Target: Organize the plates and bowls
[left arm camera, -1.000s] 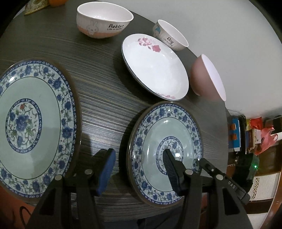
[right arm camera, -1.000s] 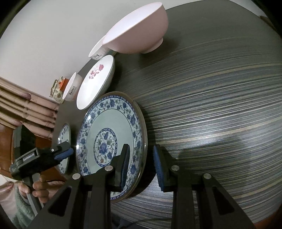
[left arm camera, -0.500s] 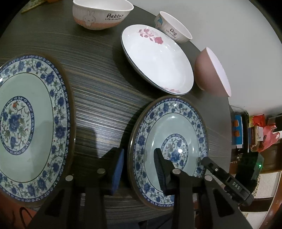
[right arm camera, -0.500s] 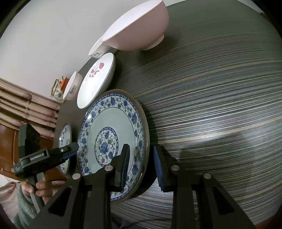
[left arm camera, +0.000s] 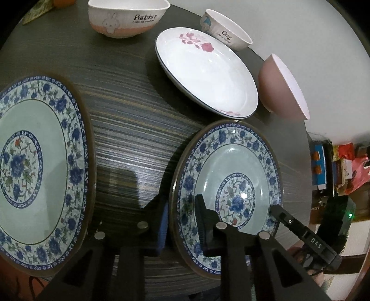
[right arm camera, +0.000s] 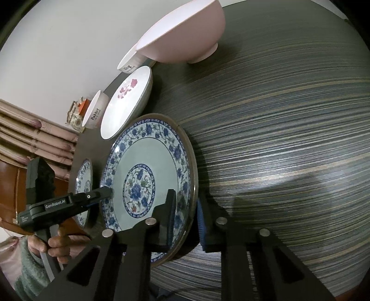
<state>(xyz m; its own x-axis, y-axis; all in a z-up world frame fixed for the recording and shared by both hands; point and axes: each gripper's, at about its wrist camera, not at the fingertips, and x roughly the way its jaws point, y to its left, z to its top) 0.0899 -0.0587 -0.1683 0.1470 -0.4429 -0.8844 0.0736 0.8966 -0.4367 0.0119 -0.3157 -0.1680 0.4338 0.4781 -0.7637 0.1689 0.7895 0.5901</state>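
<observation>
L jaws (left arm camera: 181, 222) straddle near-left rim of the small blue-floral plate (left arm camera: 231, 185) — one pad under/outside the rim, other pad on the inner face. Closing in on it now; can't tell if both pads bite yet, reads as nearly pinched.

R jaws (right arm camera: 185, 220) clenched on the same plate's opposite rim (right arm camera: 148, 176), one pad over the glazed face, blue pad behind the edge. Rim sits right between the pads, no gap visible on the inner side.

From R cam: my L tool comes in from the left, tip touching plate's far rim; person's hand (right arm camera: 55, 245) on its grip, green fuzzy sleeve below.

Plate position: near edge of the dark striped surface (left arm camera: 129, 129), front side. Can't tell if it's lifted or still flat.

Others on surface:
- large blue-floral plate (left arm camera: 37, 166), left of the small one, apart from it.
- white plate w/ pink flowers (left arm camera: 208, 74), just behind the small plate.
- pink bowl (left arm camera: 282, 88), right of white plate, near surface edge.
- "Dog" bowl (left arm camera: 226, 30), behind white plate.
- "Rabbit" bowl (left arm camera: 127, 18), far back, left of "Dog" bowl.
</observation>
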